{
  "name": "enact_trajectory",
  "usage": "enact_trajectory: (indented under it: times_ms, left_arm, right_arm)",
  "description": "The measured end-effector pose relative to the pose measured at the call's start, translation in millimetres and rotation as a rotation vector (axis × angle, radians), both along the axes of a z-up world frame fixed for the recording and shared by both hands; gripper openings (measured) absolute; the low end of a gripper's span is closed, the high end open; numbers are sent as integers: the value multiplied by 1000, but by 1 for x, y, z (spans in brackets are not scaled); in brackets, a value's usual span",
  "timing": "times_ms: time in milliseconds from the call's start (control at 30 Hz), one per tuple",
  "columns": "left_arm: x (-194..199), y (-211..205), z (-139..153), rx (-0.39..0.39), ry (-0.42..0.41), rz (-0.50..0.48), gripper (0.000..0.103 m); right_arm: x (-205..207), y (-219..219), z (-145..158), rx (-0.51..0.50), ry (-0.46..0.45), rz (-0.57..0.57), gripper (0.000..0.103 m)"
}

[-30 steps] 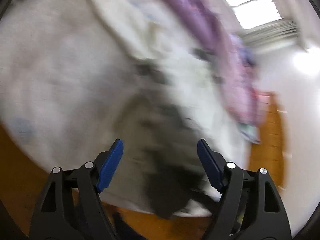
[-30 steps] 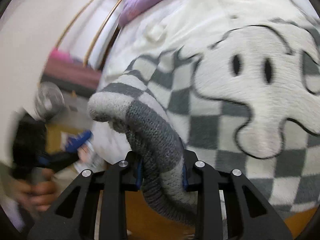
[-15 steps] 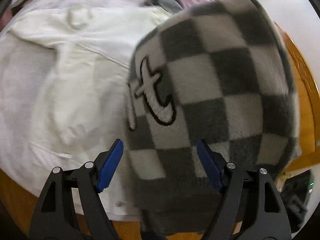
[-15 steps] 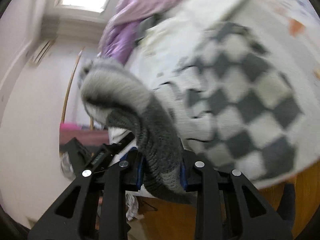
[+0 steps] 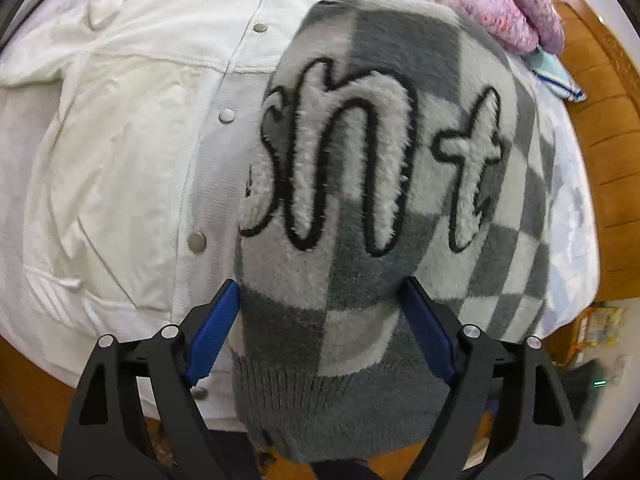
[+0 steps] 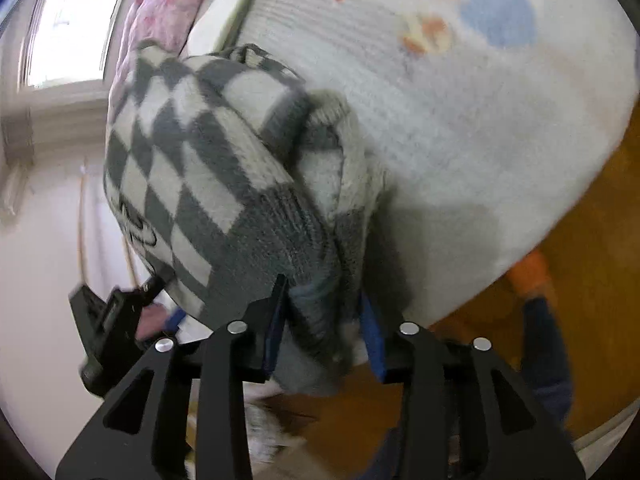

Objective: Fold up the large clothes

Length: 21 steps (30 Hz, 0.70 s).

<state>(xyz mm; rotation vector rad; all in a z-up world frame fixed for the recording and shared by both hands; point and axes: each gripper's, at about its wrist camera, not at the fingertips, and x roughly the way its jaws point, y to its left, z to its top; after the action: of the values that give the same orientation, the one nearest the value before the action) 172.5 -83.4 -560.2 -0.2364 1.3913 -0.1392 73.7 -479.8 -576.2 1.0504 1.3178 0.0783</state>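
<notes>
A fuzzy grey-and-white checked sweater (image 5: 384,184) with outlined white letters lies folded over on the bed, partly on top of a white snap-button jacket (image 5: 132,152). My left gripper (image 5: 320,300) points steeply down over the sweater's ribbed hem. Its jaws are wide and still opening, with the sweater's lower part between the blue pads (image 5: 212,328). In the right wrist view the doubled sweater (image 6: 192,168) bulges up from the bedsheet. My right gripper (image 6: 322,312) is opening, and the grey ribbed hem sits loosely between its pads (image 6: 370,336).
A pink-purple fleece (image 5: 492,4) is heaped at the head of the bed beside the wooden headboard (image 5: 600,140). The white bedsheet (image 6: 460,128) carries blue and orange prints. The left gripper (image 6: 108,320) shows low left in the right wrist view. A window (image 6: 68,24) lies beyond.
Both grippers swept across the bed and rolled. The right one carried the sweater's hem over, so the sweater now lies doubled. The right jaws have widened around the hem.
</notes>
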Motion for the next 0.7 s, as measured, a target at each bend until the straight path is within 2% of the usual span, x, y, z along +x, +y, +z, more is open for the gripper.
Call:
enact_trajectory:
  times_ms: [67, 133, 167, 200, 300, 367, 400, 467, 567, 633, 700]
  left_arm:
    - [3, 3, 0, 5, 11, 19, 83]
    - [4, 6, 10, -8, 16, 33, 83]
    - [6, 5, 19, -15, -6, 41, 83]
    - [11, 4, 31, -24, -30, 43, 82]
    - [19, 7, 61, -81, -87, 19, 83]
    - [34, 4, 72, -106, -112, -4, 83]
    - [44, 0, 75, -107, -130, -18, 82]
    - [63, -9, 79, -92, -136, -34, 80]
    - [87, -23, 76, -92, -143, -72, 80]
    - [101, -35, 65, -50, -112, -89, 80]
    - [120, -43, 45, 7, -57, -100, 80]
  right_arm:
    - [9, -15, 20, -79, -4, 32, 40]
    - [21, -28, 41, -163, -55, 87, 40]
    - [29, -28, 49, -193, -89, 118, 37]
    - [43, -26, 58, -237, -124, 170, 29]
    - [79, -13, 80, -265, -242, 253, 12]
    - [121, 13, 93, -294, -317, 320, 7]
    - [142, 29, 96, -274, -342, 355, 7]
    - [192, 62, 90, -288, -348, 399, 7]
    - [231, 101, 77, -341, -342, 472, 7]
    - [246, 115, 57, -413, -292, 526, 6]
    - [261, 115, 28, -441, -220, 534, 3]
